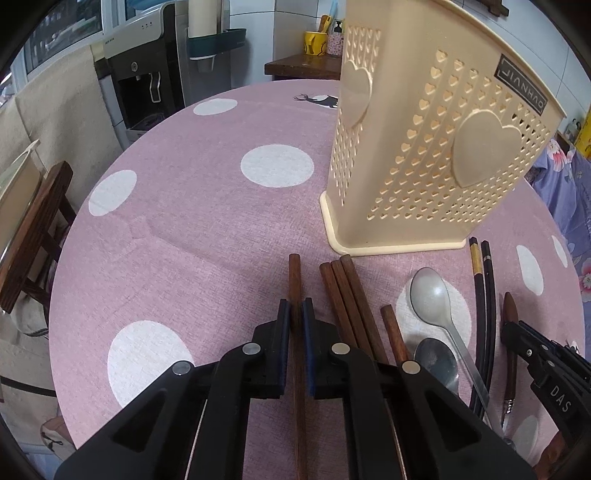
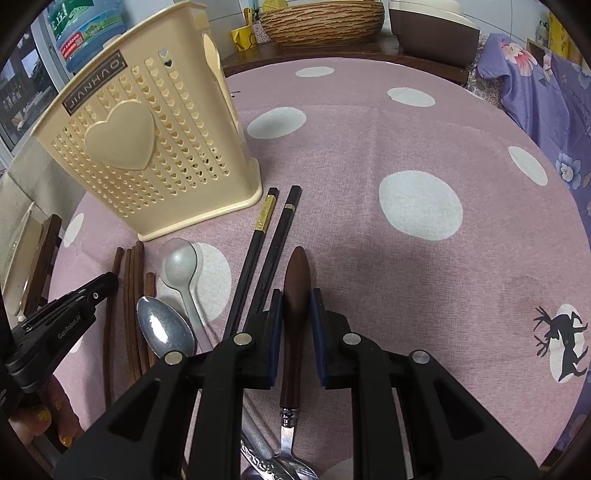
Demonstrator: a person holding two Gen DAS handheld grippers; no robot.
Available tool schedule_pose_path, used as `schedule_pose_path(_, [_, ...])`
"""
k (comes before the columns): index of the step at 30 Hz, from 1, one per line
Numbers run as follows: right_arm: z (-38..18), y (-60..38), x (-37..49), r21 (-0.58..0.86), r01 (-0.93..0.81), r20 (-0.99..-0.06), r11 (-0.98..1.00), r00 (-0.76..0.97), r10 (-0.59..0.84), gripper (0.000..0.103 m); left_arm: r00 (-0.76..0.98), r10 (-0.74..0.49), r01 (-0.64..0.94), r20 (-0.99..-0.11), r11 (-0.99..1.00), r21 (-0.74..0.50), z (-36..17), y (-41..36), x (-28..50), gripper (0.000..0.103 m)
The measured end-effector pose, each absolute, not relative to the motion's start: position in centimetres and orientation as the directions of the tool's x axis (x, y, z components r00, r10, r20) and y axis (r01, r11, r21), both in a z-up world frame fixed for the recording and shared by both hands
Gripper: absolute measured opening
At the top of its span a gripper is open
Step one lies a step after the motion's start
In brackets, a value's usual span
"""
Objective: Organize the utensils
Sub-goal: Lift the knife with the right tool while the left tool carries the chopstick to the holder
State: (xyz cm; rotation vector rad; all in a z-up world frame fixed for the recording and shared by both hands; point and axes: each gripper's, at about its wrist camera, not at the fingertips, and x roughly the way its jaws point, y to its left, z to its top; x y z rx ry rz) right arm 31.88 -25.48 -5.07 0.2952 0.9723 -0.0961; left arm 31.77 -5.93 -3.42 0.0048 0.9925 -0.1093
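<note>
A cream perforated utensil holder (image 1: 424, 147) (image 2: 147, 147) stands on the pink dotted tablecloth. In front of it lie brown wooden chopsticks (image 1: 347, 299) (image 2: 133, 295), two metal spoons (image 1: 432, 295) (image 2: 181, 266), a pair of black chopsticks (image 1: 484, 295) (image 2: 273, 240) and a utensil with a dark wooden handle (image 2: 295, 288) (image 1: 510, 314). My left gripper (image 1: 295, 314) is shut on a single brown chopstick (image 1: 294, 273). My right gripper (image 2: 296, 306) is shut on the wooden handle; its metal end (image 2: 288, 435) points back toward the camera.
A wooden chair (image 1: 33, 236) stands at the table's left edge. Behind the table are a water dispenser (image 1: 147, 66), a yellow cup (image 1: 316, 42), a woven basket (image 2: 321, 18) and a purple floral cloth (image 2: 546, 92). A hand (image 2: 44, 417) holds the left gripper.
</note>
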Motion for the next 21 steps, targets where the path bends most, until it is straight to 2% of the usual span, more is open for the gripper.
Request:
schedule_pose_path(8, [-2.8, -25.9, 30.6, 0.176, 0.201, -0.763, 0.964, 0.646, 0.005, 0.016, 0.594, -0.137, 0.113, -0.793, 0.99, -0.086, -1.1, -5.6, 30.9, 0.008])
schedule_pose_path(21, [4.2, -24.1, 23.3, 0.008, 0.144, -0.517, 0.99, 0.848, -0.12, 0.016, 0.76, -0.24, 0.178, -0.604, 0.971, -0.162, 6.9, -3.9, 25.1, 0.008])
